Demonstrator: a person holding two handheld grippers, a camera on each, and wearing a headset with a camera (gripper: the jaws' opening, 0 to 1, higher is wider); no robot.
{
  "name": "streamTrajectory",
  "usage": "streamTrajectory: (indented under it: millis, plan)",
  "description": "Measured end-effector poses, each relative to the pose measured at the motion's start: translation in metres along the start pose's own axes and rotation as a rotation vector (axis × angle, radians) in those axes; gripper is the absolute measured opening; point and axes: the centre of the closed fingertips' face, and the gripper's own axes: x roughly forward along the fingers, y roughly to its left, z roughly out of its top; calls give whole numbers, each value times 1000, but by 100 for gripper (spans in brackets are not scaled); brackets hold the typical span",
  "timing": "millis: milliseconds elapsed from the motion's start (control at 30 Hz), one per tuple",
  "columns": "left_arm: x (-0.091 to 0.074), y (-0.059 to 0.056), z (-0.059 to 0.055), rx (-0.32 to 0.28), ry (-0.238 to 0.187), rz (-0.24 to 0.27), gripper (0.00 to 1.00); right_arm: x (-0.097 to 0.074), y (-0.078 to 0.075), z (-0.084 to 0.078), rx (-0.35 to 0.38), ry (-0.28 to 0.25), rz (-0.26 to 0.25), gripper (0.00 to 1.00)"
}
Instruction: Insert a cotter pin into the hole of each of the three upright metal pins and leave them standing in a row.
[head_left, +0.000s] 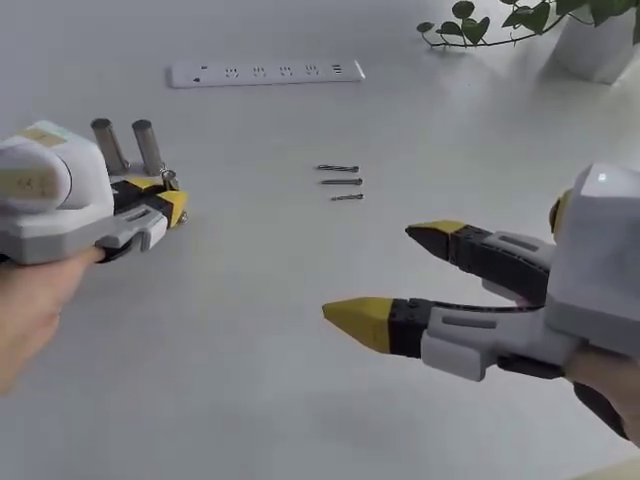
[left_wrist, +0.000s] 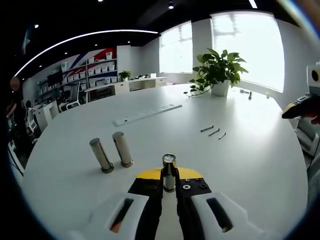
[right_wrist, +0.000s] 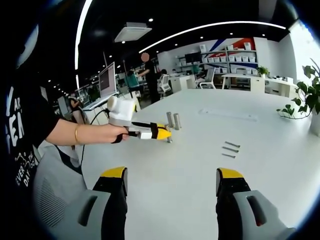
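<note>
Two metal pins (head_left: 127, 146) stand upright side by side at the left of the white table. My left gripper (head_left: 172, 198) is shut on a third metal pin (left_wrist: 169, 171), held upright between its yellow tips just right of the other two (left_wrist: 112, 151). Three small cotter pins (head_left: 340, 182) lie in a short stack at the table's middle, also seen as cotter pins (left_wrist: 213, 132) and cotter pins (right_wrist: 230, 149). My right gripper (head_left: 398, 275) hovers open at the lower right, nothing between its yellow-tipped fingers (right_wrist: 117, 179).
A white power strip (head_left: 266, 72) lies along the far side of the table (head_left: 250, 330). A potted plant (head_left: 560, 25) stands at the far right corner. A person stands far off among desks and shelves in the office behind.
</note>
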Motion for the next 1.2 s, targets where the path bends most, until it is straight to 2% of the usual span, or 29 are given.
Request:
streamTrajectory:
  millis: [167, 400, 533, 967, 1200]
  plan:
    - [-8, -14, -2, 13, 6, -12, 7, -4, -1, -1, -1, -1, -4, 70]
    - [-23, -38, -10, 2, 2, -22, 7, -8, 0, -2, -5, 2, -10, 70]
    - [-30, -53, -12, 8, 1, -47, 7, -10, 4, -3, -12, 11, -3, 70]
    - [-37, -83, -21, 22, 7, -80, 7, -15, 9, -3, -26, 11, -3, 70]
    - [-35, -90, -25, 29, 9, -98, 7, -17, 7, -5, -27, 11, -6, 70]
